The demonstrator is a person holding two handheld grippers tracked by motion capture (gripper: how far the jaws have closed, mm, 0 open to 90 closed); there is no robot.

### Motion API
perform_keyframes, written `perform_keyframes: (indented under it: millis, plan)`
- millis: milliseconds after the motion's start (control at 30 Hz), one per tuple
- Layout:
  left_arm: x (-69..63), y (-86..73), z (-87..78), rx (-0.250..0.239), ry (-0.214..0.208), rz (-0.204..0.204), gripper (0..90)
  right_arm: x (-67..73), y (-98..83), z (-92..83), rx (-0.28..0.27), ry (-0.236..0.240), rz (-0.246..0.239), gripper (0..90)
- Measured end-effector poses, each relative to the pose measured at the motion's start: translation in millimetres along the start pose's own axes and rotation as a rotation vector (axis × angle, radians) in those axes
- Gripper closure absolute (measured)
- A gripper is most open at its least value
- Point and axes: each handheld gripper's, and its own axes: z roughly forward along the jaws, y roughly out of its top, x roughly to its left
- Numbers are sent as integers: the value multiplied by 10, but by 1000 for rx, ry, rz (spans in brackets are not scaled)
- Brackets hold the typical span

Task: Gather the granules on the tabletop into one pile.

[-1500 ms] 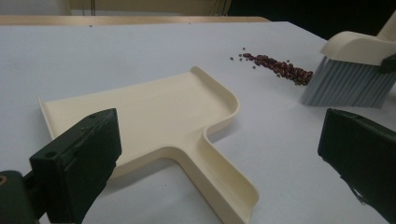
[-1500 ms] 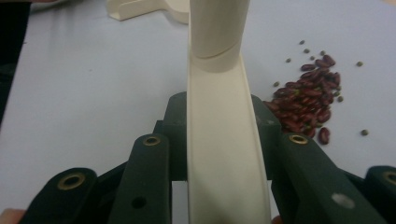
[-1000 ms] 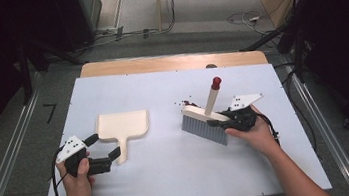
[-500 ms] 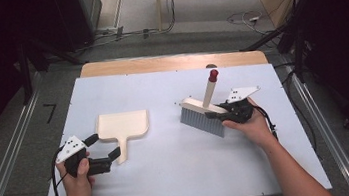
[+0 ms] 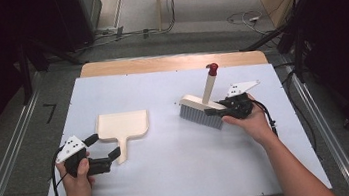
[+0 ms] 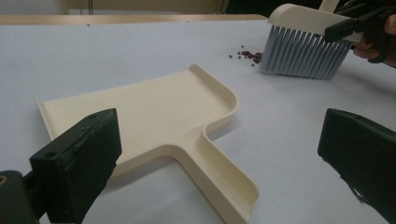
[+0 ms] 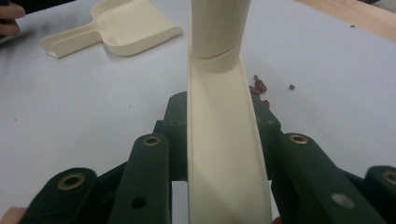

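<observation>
High view: the right hand-held gripper (image 5: 214, 111) is clamped on the brush (image 5: 203, 110) head, bristles on the bench (image 5: 181, 167). The left hand-held gripper (image 5: 104, 148) gapes wide, empty, the dustpan (image 5: 121, 126) handle lying between its jaws, untouched.

White tabletop (image 5: 172, 179), wooden edge strip (image 5: 158, 62), floor cables (image 5: 241, 18).

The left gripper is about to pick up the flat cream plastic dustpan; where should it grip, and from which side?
Best on the narrow handle of the cream plastic dustpan. It sticks out toward the person, right in front of the open left gripper, and looks slim enough to fit between the jaws. Come in low from the near side; the wide tray lies flat.
</observation>
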Motion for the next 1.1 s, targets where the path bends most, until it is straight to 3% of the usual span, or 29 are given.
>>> perform_keyframes:
  millis: [167, 233, 267, 300, 400, 600, 733, 833, 1033, 1100]
  plan:
    - [1, 1, -1, -1, 1, 2, 0, -103, 190, -116, -39, -15, -1, 656]
    - [1, 1, 1, 0, 1, 1, 0, -210, 295, -141, -47, -72, -5, 656]
    - [2, 1, 2, -1, 1, 1, 0, -303, 361, -115, -41, -132, -32, 656]
    - [3, 1, 2, -1, 1, -1, 0, -303, 361, -115, -41, -132, -32, 656]
    - [12, 0, 4, 0, 1, 2, 0, -468, 448, 52, 12, -220, -63, 656]
    - [31, -11, 12, 6, 1, 5, 0, -566, 410, 284, 56, -302, -90, 656]
    - [35, -17, 7, 11, 3, 5, 0, -511, 310, 319, 35, -225, -62, 656]
    - [42, -18, 8, 9, 2, 3, 0, -428, 277, 304, 42, -209, -95, 656]
    - [18, -11, 21, 9, 1, -1, 0, -294, 226, 203, 49, -165, -101, 656]
    - [13, -6, 23, 4, 0, -1, 0, -260, 225, 176, 59, -170, -120, 656]
